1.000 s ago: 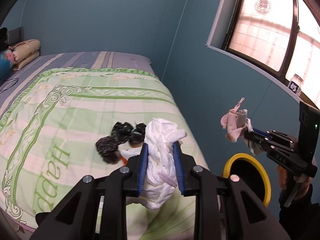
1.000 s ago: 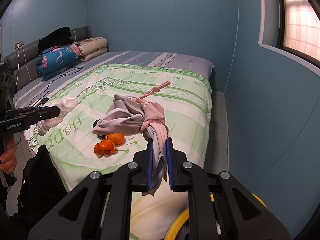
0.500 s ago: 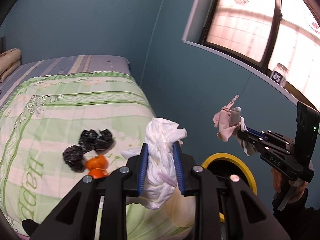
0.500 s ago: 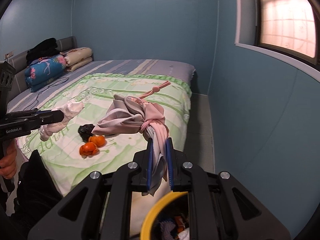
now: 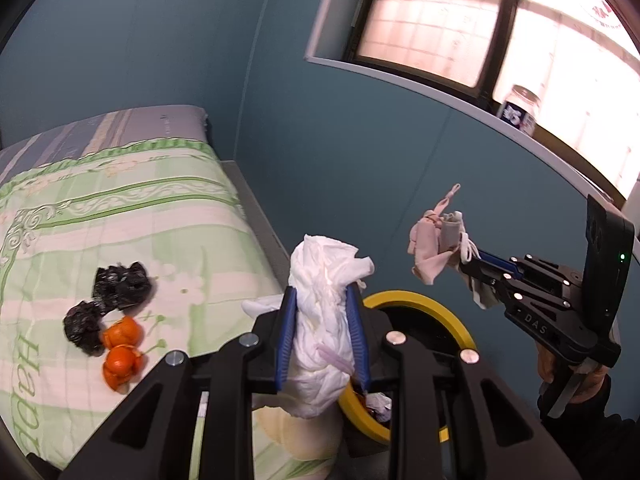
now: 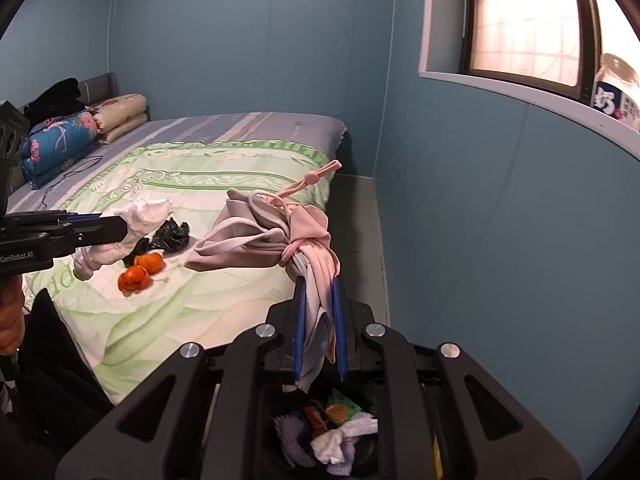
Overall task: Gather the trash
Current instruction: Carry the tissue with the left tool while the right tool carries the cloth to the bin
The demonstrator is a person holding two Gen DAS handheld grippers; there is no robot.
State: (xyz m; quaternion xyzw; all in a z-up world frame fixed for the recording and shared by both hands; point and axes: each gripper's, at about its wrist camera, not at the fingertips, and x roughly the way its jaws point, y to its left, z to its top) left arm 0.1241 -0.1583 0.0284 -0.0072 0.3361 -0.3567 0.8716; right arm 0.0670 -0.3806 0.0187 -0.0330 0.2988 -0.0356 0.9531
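Both tongs loaded, hovering at the bin beside the bed

The left tongs (image 5: 320, 332) are clamped narrow on a white crumpled tissue wad (image 5: 324, 280); the right tongs (image 6: 318, 320) pinch the pink-grey cloth bundle (image 6: 272, 236). The yellow-rimmed bin (image 5: 404, 300) sits just below, near the bed's (image 5: 120, 208) right edge. Likely risks: the wad sits over the near rim, so letting go here could drop it on the bed edge; the bundle's trailing cord could snag on the rim. Orange peels (image 5: 122, 348) and black scraps (image 5: 108, 300) remain on the bed.
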